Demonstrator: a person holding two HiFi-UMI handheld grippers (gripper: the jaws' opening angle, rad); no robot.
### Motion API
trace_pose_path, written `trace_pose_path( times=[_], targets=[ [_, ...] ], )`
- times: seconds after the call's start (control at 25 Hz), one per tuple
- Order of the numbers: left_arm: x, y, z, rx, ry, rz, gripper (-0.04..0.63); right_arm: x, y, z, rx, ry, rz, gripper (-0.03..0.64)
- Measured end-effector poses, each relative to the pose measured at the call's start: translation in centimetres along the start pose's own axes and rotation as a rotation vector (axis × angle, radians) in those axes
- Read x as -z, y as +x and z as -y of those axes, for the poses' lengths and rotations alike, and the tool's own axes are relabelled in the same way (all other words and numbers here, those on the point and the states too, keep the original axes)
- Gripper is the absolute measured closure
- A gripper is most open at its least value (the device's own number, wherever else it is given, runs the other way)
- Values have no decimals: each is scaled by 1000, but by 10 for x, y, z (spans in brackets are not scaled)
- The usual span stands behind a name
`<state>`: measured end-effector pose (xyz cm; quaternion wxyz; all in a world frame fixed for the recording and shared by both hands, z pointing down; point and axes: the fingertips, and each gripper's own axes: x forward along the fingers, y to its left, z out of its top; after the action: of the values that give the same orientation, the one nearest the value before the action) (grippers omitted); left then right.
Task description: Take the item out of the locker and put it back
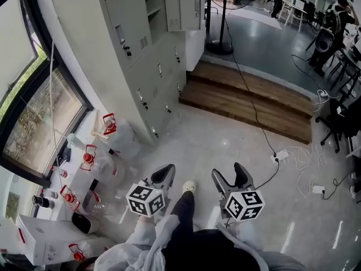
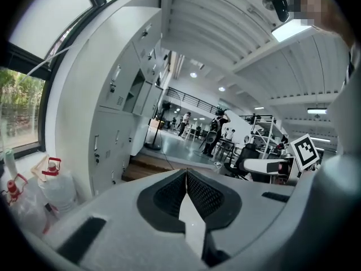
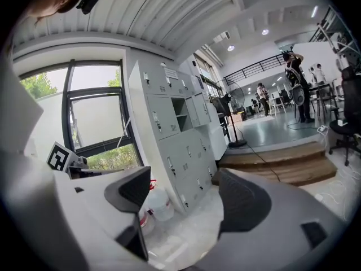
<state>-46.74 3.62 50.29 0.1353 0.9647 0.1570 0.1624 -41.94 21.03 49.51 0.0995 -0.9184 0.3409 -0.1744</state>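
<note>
The person stood on the floor well apart from the grey lockers (image 1: pixel 148 61), with both tools held low in front of the body. The left gripper (image 1: pixel 165 173) had its jaws pressed together, with nothing between them. The right gripper (image 1: pixel 230 176) had its jaws spread wide. Only the floor and the lockers showed in the gap, so it held nothing.

One compartment (image 1: pixel 159 7) high in the lockers was open, with its door (image 1: pixel 189 1) swung out. The item was probably in there, but from so far I could not make it out on the shelves. I judged that the task was only at the approach, with nothing taken yet.

Several things could go wrong from here. Some water jugs (image 1: pixel 107 131) stood just beside the foot of the lockers, so a careless step could knock one over. A black cable (image 1: pixel 256 123) lay across the floor and could catch a foot. The compartment was high, and a gripper lifted quickly could hit the edge of the door. If the left gripper came with its jaws closed, it would push the item deeper and not take it.
</note>
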Motion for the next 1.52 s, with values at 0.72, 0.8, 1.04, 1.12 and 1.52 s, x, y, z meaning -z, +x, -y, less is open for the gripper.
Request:
trace_pose_path(
  times=[0.72, 0.8, 1.04, 1.12, 1.52],
  targets=[
    [-118, 168, -128, 15, 35, 22, 586, -96, 211, 60, -21, 1, 16, 255],
    [-127, 183, -142, 16, 38, 26, 586, -101, 230, 66, -19, 3, 18, 255],
    [-140, 215, -171, 18, 41, 29, 586, -109, 273, 79, -17, 9, 15, 255],
    [-141, 220, -178, 15, 36, 25, 586, -110, 281, 80, -18, 12, 10, 255],
    [-134, 227, -199, -6, -6, -19, 586, -103, 306, 82, -30, 26, -49, 255]
  ],
)
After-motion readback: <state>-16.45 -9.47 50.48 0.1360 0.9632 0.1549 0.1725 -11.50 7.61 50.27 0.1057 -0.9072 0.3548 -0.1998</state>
